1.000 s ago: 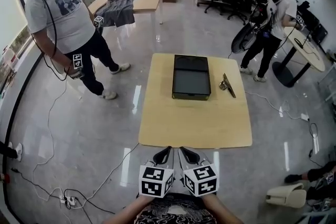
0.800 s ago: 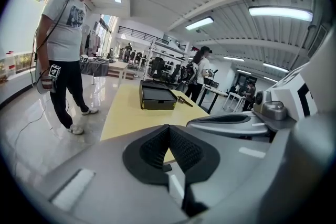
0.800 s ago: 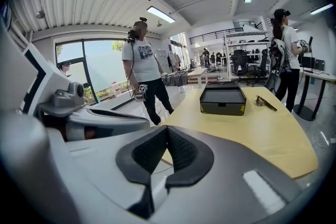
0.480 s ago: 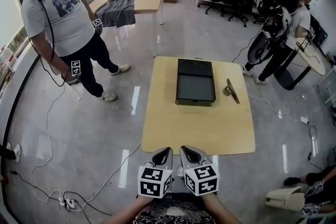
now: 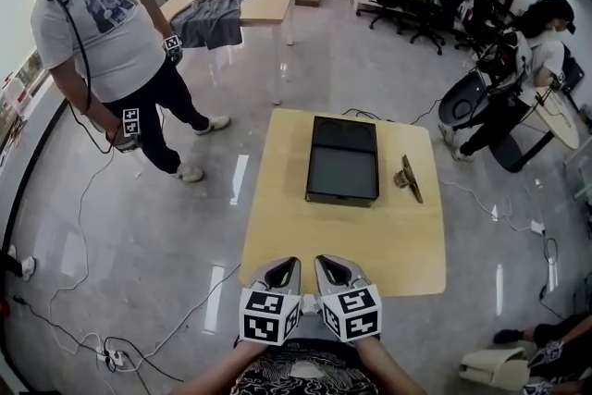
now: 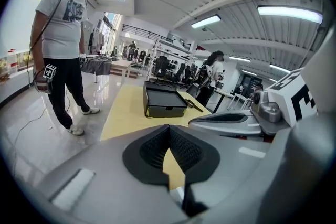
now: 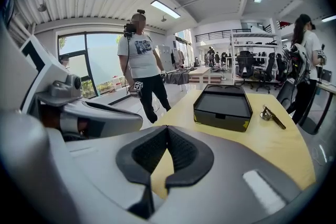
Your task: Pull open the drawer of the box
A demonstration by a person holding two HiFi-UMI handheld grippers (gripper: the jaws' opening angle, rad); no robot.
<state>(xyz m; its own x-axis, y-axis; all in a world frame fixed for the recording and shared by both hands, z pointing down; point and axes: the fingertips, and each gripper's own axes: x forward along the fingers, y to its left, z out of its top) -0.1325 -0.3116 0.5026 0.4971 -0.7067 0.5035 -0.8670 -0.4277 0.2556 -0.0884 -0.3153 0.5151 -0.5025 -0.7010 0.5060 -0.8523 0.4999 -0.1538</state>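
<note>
Tabletop (image 5: 342, 240), box (image 5: 343, 164), left hand-held gripper (image 5: 289, 264), right hand-held gripper (image 5: 326, 262), both closed, forearms (image 5: 211, 378) cropped

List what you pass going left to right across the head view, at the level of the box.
standing person → box → metal tool → leaning person
</note>
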